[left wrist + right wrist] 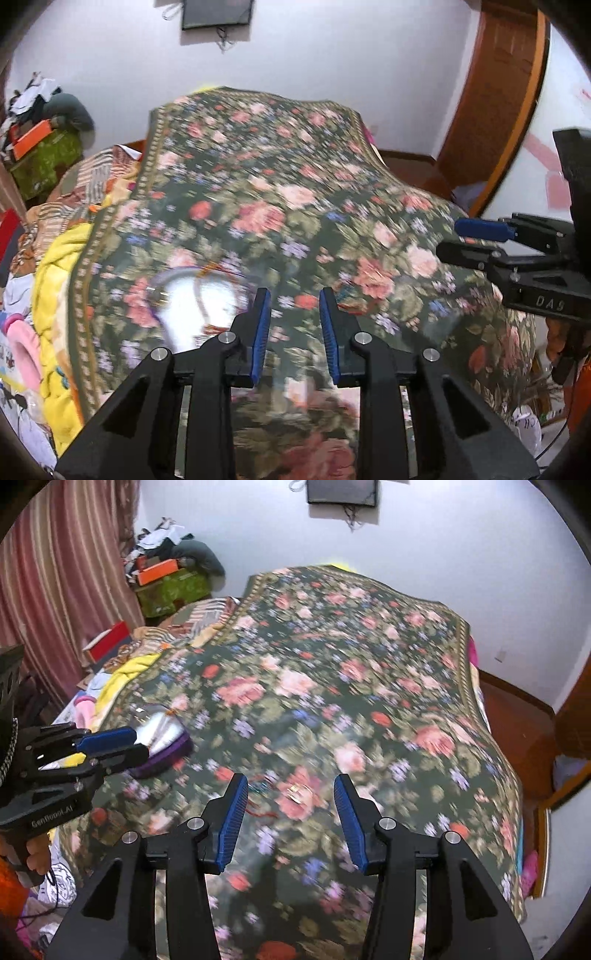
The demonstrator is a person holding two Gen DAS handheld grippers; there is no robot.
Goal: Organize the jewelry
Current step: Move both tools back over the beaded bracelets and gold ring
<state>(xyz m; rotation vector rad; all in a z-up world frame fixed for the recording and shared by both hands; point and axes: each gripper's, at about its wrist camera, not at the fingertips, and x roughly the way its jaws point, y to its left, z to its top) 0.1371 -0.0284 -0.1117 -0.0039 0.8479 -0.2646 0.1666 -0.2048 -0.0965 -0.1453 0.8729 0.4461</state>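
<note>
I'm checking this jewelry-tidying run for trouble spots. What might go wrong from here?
The small jewelry piece and red thread nearly vanish into the floral blanket, so the open right gripper may miss them. Both views are motion-blurred. The left gripper hovers beside the purple case and might bump it.

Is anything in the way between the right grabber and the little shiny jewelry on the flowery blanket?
Nothing visible. The right gripper has open jaws, with only bare floral blanket before the small jewelry piece. The purple box sits off left.
</note>
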